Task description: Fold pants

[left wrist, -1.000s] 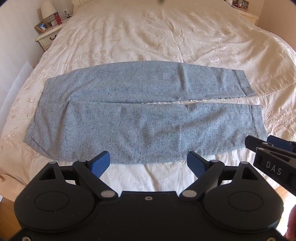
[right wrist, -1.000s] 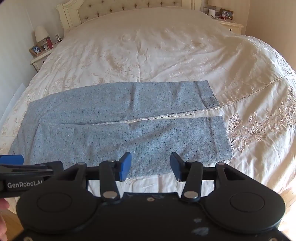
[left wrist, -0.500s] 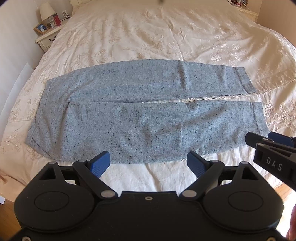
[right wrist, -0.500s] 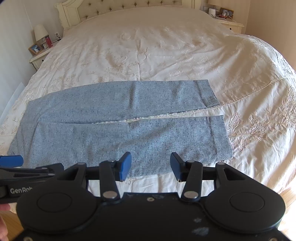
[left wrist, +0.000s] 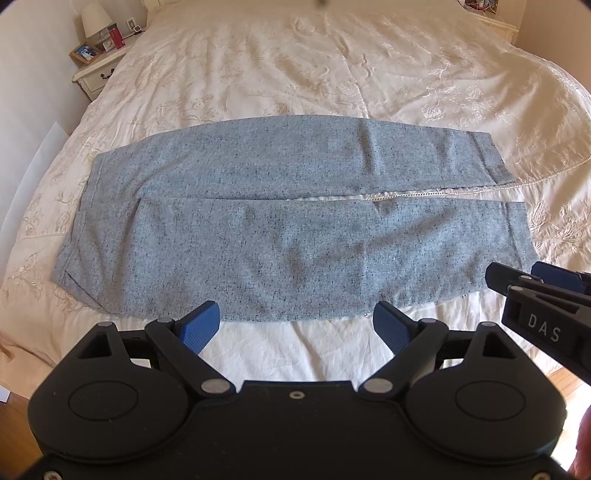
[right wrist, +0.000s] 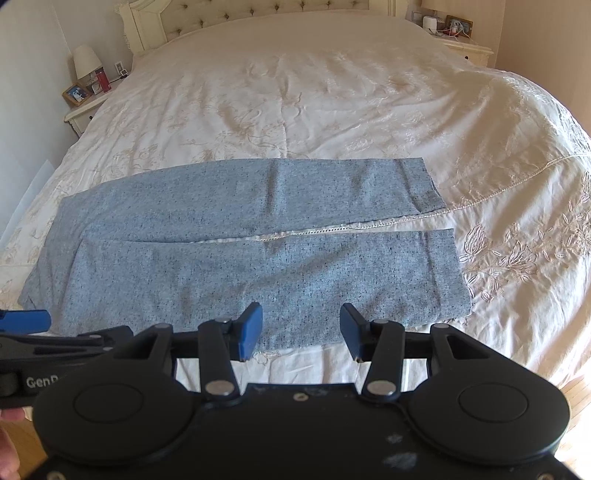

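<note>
- Bed (right wrist: 332, 92): fills most of both views, cream embroidered cover, tufted headboard (right wrist: 266, 7) at far end.
- Pants (left wrist: 280, 229): blue-grey speckled, spread flat across the near part of the bed, waist to the left, both legs running to the right w/ hems at right. Narrow gap betw. the legs shows the cover's lace trim. Near leg's lower edge lies close to the bed's front edge.
- Left tongs (left wrist: 297, 326): blue pads spread wide, released, nothing betw. them; held above the near edge of the pants, mid-length, not touching fabric.
- Right tongs (right wrist: 301, 328): also released, pads apart but narrower than the left pair; over the near leg's lower edge, toward the hem side, no contact seen.
- Nightstand (left wrist: 98, 72) at left of bed: lamp (left wrist: 94, 20), framed photo (left wrist: 85, 53), red item beside them.
- Second nightstand (right wrist: 465, 44) at far right w/ small clutter, too small to make out.
</note>
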